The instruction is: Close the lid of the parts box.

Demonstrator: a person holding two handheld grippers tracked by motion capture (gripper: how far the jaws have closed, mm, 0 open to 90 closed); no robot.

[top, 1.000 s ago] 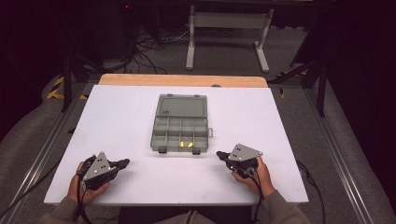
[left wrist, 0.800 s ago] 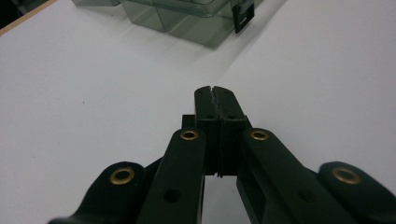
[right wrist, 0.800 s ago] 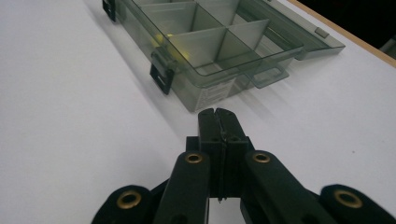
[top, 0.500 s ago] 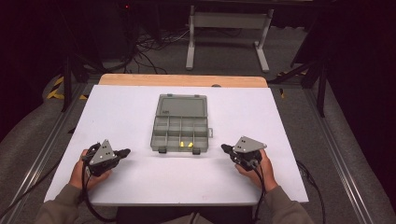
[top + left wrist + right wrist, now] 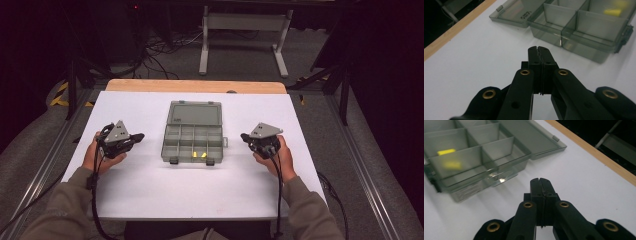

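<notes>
Both claws, left claw [image 5: 136, 136] and right claw [image 5: 245, 136], sit pressed together and empty, flanking the open organizer box [image 5: 193, 134] on the table [image 5: 150, 185] between them—light, stiff, slick plastic, probably best pinched at a rim.

My left gripper [image 5: 136, 136] and right gripper [image 5: 244, 136] have black jaws with brass rivets, grey three-cornered top plates, black trailing cables, and my sleeves [image 5: 60, 200] are olive-grey.

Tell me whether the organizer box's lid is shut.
No, the organizer box lies open, its lid folded flat on the table behind the compartments.
</notes>
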